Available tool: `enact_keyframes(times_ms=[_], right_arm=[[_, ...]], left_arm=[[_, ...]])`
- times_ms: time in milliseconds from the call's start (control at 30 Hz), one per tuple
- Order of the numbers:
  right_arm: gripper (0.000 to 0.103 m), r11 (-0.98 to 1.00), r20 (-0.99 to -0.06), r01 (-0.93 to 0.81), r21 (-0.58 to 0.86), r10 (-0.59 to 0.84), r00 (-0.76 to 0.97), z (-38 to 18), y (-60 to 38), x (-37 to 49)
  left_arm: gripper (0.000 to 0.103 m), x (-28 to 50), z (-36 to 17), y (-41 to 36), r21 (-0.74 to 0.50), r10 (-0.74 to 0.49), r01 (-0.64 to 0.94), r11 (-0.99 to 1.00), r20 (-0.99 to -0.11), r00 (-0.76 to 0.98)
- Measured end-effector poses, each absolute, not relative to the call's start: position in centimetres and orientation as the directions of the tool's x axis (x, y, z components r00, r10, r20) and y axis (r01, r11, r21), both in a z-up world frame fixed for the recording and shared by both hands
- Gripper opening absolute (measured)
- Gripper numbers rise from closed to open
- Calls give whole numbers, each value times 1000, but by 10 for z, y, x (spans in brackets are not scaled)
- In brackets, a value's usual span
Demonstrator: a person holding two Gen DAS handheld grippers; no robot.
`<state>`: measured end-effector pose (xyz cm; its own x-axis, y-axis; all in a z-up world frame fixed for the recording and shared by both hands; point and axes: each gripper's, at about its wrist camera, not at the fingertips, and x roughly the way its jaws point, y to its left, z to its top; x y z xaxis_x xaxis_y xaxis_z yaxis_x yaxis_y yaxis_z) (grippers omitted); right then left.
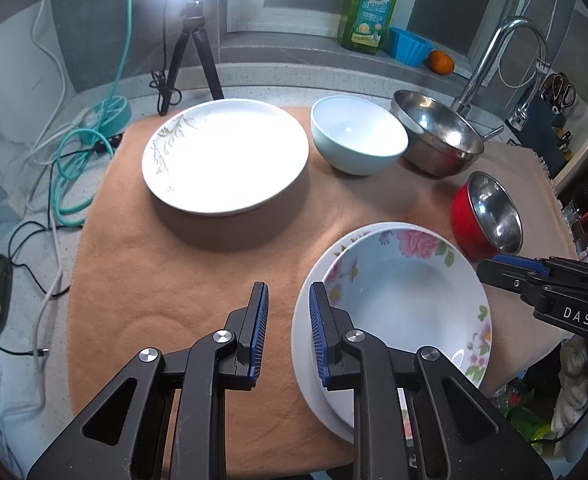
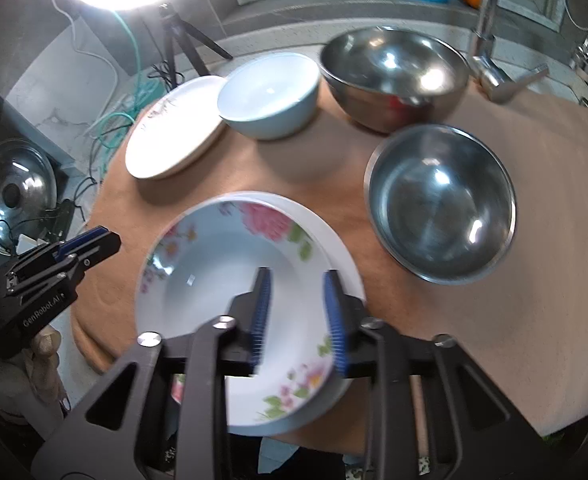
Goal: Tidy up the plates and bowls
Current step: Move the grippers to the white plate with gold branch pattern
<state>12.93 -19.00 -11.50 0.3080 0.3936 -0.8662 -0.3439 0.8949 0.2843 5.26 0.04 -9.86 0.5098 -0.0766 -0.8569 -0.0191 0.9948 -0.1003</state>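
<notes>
A floral deep plate (image 1: 405,300) (image 2: 214,280) lies stacked on a plain white plate (image 1: 305,360) (image 2: 345,264) at the near side of the orange cloth (image 1: 174,280). My right gripper (image 2: 297,316) hovers over the floral plate's right rim, jaws apart, pads not pressing it. My left gripper (image 1: 290,332) is open just left of the stack, with nothing gripped. Farther back sit a white plate with a grass pattern (image 1: 226,156) (image 2: 174,132), a light blue bowl (image 1: 357,136) (image 2: 270,96), a large steel bowl (image 1: 437,132) (image 2: 393,72) and a red-sided steel bowl (image 1: 489,216) (image 2: 441,204).
A ring light on a tripod (image 1: 194,52) stands behind the cloth, with cables (image 1: 74,160) trailing at the left. A green soap bottle (image 1: 369,8), blue cup (image 1: 409,46) and orange (image 1: 441,62) line the ledge. A faucet (image 1: 489,56) rises at back right. A pot lid (image 2: 18,192) lies left.
</notes>
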Motion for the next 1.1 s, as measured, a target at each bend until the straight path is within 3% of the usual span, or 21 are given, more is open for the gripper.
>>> enact_keyframes(times_ms=[700, 1100], right_arm=[[38, 853, -831, -375, 362, 477, 284, -109, -114, 152], [40, 849, -821, -321, 421, 507, 264, -125, -81, 180]], left_arm=[[20, 70, -97, 60, -112, -67, -52, 992, -843, 533], [20, 113, -106, 135, -323, -220, -112, 940, -822, 525]])
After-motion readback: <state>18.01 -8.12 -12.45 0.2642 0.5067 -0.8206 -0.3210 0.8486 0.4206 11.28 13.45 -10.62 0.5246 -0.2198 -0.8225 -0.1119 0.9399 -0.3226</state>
